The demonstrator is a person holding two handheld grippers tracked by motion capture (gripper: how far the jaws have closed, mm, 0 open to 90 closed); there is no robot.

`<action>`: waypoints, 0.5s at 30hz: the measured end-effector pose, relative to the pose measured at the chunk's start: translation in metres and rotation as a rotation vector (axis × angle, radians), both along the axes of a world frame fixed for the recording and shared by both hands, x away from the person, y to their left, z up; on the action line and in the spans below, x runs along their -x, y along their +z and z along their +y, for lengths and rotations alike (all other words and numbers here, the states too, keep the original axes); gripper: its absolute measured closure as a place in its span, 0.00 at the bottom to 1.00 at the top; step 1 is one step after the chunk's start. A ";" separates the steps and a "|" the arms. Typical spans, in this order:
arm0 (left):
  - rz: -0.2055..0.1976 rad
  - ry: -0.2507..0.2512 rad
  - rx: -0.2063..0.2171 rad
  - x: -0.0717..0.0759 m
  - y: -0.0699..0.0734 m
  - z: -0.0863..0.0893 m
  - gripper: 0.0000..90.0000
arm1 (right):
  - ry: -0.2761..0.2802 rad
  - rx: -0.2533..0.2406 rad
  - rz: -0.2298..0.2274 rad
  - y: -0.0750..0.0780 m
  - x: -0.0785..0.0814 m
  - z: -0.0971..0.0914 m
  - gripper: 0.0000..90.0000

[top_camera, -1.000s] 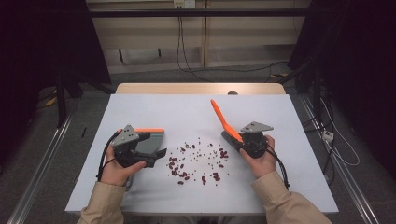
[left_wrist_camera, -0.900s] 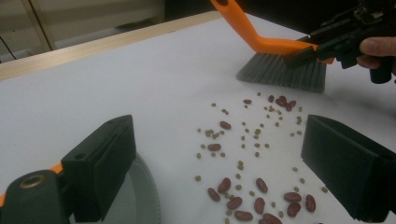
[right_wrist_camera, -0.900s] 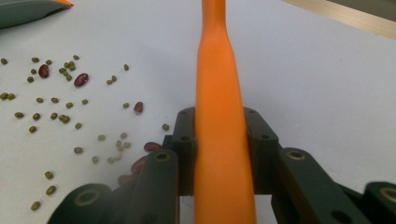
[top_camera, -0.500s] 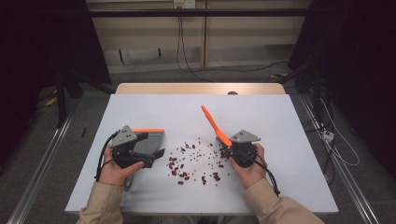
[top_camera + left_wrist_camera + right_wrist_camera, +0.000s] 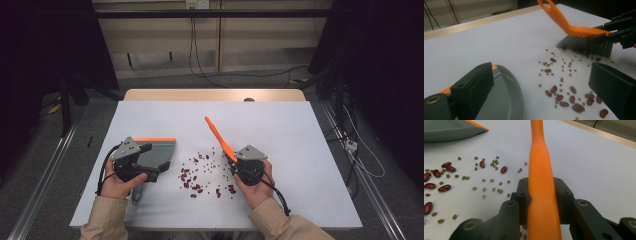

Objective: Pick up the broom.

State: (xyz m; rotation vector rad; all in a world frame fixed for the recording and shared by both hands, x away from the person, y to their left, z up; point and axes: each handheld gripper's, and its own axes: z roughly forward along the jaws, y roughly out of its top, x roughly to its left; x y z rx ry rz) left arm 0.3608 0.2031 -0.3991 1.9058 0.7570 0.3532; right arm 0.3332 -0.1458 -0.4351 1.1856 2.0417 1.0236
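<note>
Red kidney beans and small green beans [image 5: 197, 177] lie scattered on the white table between my hands. A grey dustpan [image 5: 157, 152] with an orange rim lies flat at the left, its lip [image 5: 509, 95] facing the beans [image 5: 564, 97]. My left gripper [image 5: 150, 172] rests over it; its jaws have just been opening and stand wide [image 5: 542, 71], with nothing pressed between the pads. My right gripper [image 5: 234, 161] is shut on the orange handle of a brush [image 5: 217, 132], which rises between its jaws [image 5: 541, 192]. The brush's grey bristles [image 5: 586, 45] touch the table at the beans' right edge.
The white tabletop [image 5: 300, 130] spreads bare behind and to the right of the beans. A wooden strip [image 5: 215, 95] runs along its far edge, with a small dark object [image 5: 248, 99] on it. Cables [image 5: 360, 150] lie on the floor at the right.
My right gripper has carried the brush leftward toward the beans, its handle tip shifting left and lower. The left hand and the dustpan have stayed in place.
</note>
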 end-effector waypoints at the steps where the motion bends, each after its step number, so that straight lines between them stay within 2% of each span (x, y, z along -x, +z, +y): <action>1: 0.000 0.000 -0.006 0.000 -0.001 0.002 0.06 | 0.001 -0.002 0.001 0.000 0.000 0.000 0.78; 7: 0.009 0.001 -0.026 0.003 -0.007 0.008 0.06 | 0.006 -0.013 0.001 -0.001 0.002 0.003 0.78; 12: 0.015 -0.003 -0.016 0.005 -0.009 0.009 0.06 | 0.020 -0.020 0.002 -0.001 0.004 0.007 0.78; 15: 0.014 -0.004 -0.023 0.005 -0.009 0.010 0.06 | 0.036 -0.020 0.000 -0.001 0.006 0.010 0.78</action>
